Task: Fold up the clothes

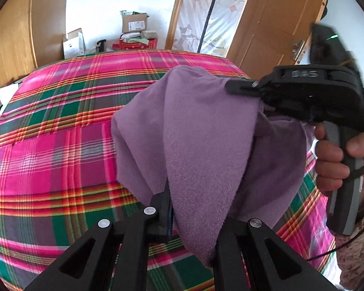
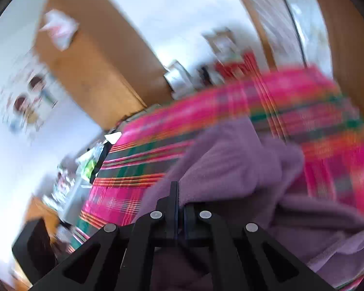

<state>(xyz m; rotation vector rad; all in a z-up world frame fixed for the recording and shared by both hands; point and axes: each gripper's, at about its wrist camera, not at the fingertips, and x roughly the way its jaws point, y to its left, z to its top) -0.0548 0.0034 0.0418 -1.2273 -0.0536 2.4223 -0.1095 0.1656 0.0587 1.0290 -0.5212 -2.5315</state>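
Left gripper (image 1: pixel 172 208) is pinching a corner of the purple fleece garment (image 1: pixel 201 131) close under its own camera, jaws nearly together with the cloth running between them. Right gripper (image 1: pixel 242 88), held in a hand (image 1: pixel 337 160) off to the side, is reaching across and its fingers are closing flat on another edge of the same garment; in its own view the jaws are standing together with fleece bunched around the tips, though blur is making it hard to say how much cloth is actually caught. The garment is hanging between the two grips, its lower folds resting on the pink and green plaid bedspread (image 1: pixel 55 126).

To do this step well, both grips should be holding at matching corners, so I judge the pair needs to be drawing apart until the edge runs straight, then lowering the cloth flat on the bedspread before folding.

Raised letters on the right gripper's body are showing but not reading clearly. Farther back, a cardboard box (image 1: pixel 135 23) by the wall is carrying a white label too small to read.
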